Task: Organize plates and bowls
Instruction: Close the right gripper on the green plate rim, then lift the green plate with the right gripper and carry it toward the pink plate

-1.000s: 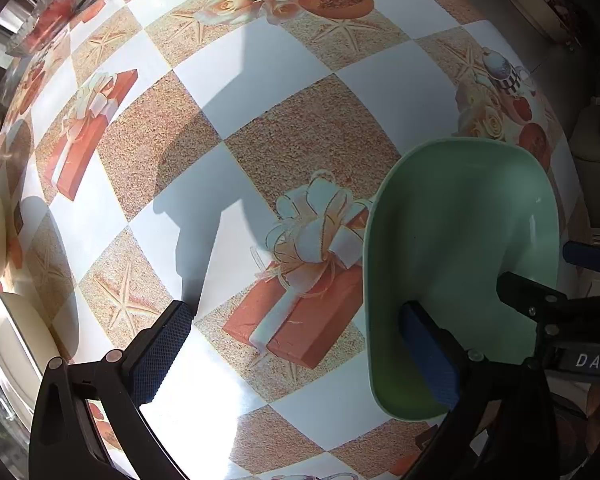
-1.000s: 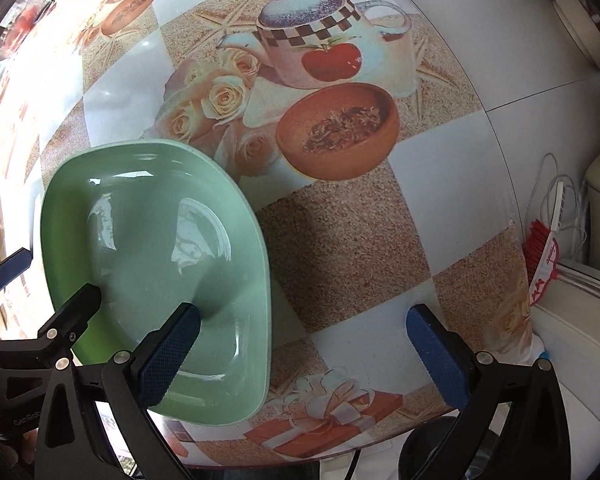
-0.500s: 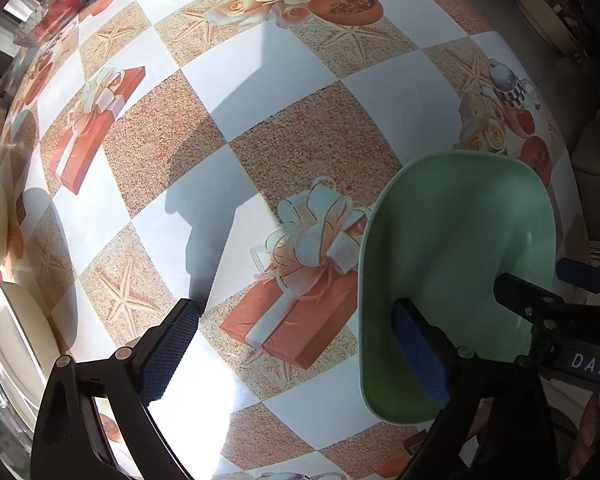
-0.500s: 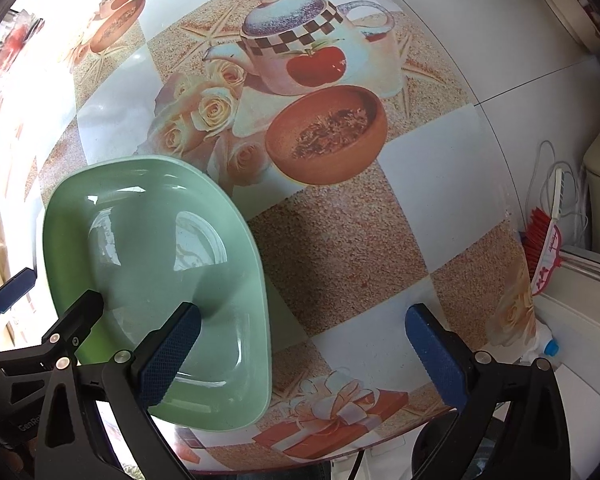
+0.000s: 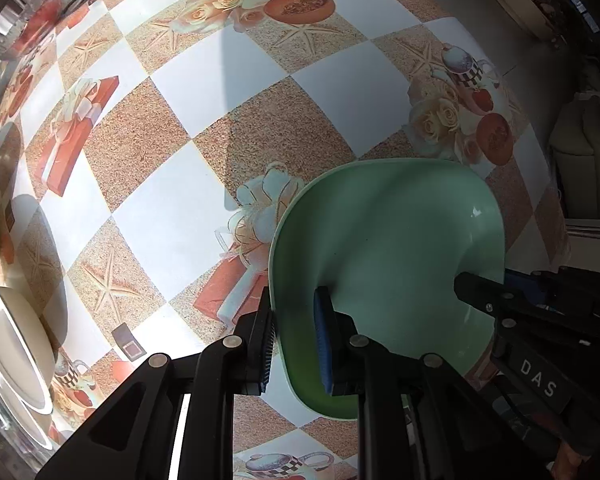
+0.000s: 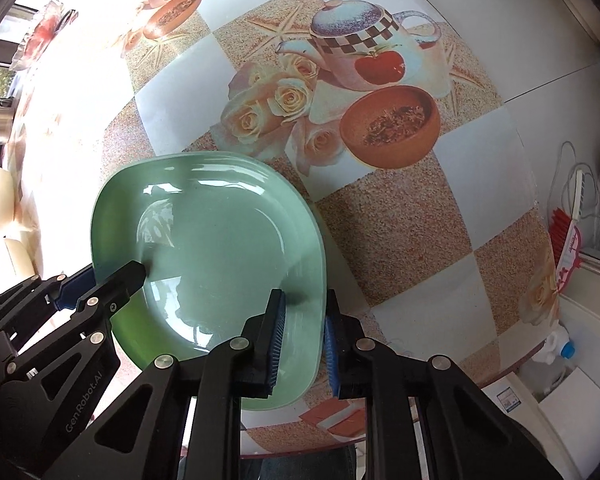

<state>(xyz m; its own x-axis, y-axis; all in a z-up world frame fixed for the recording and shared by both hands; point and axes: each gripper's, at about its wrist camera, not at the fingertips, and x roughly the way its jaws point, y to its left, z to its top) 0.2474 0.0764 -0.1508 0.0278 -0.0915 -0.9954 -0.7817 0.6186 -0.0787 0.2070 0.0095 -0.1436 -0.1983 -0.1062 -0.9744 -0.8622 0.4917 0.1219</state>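
A pale green squarish plate sits on the patterned tablecloth; it also shows in the right wrist view. My left gripper is shut on the plate's left rim, one pad inside and one outside. My right gripper is shut on the plate's right rim the same way. Each gripper shows in the other's view: the right one and the left one. White plates are stacked at the far left edge.
The tablecloth has printed teapots, roses, bowls and gift boxes. The table's edge runs at the right, with a red-and-white brush, a bottle and boxes beyond it.
Both grippers were open around the plate's rims. They have closed onto the rims, left on the left edge and right on the right edge.
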